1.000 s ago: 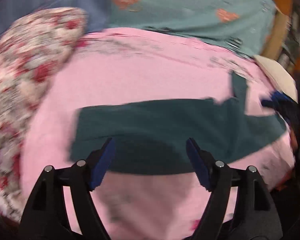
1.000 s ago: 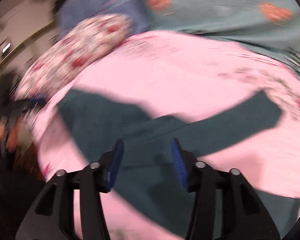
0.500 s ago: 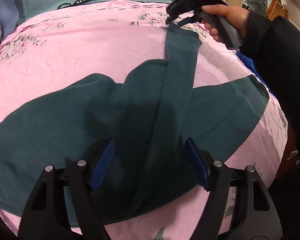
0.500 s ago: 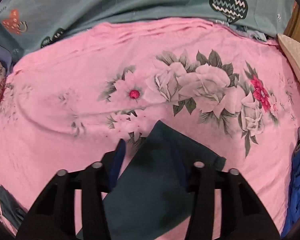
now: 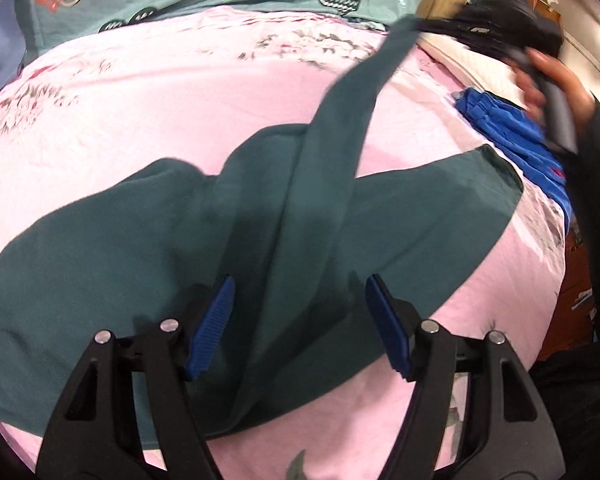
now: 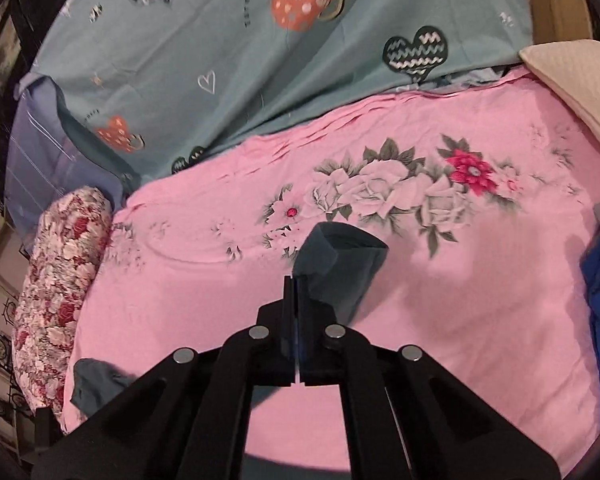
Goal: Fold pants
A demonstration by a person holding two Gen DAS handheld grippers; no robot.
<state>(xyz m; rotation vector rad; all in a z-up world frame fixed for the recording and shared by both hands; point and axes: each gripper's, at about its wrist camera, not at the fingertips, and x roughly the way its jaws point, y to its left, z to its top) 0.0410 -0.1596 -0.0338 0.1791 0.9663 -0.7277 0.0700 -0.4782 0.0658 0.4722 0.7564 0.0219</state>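
The dark green pants sprawl across the pink bed sheet, filling mid-frame. The right claw is clamped on one leg's hem, lifting it — the leg-over-leg fold, seemingly. The left claw hovers wide open, empty — next it should pin the waist.

The left gripper had black plastic linkage arms with silver pivot screws and ribbed blue pads; the right gripper matched it, black with four silver screws; at the left view's upper right, a bare-skinned hand emerged from a black sleeve.
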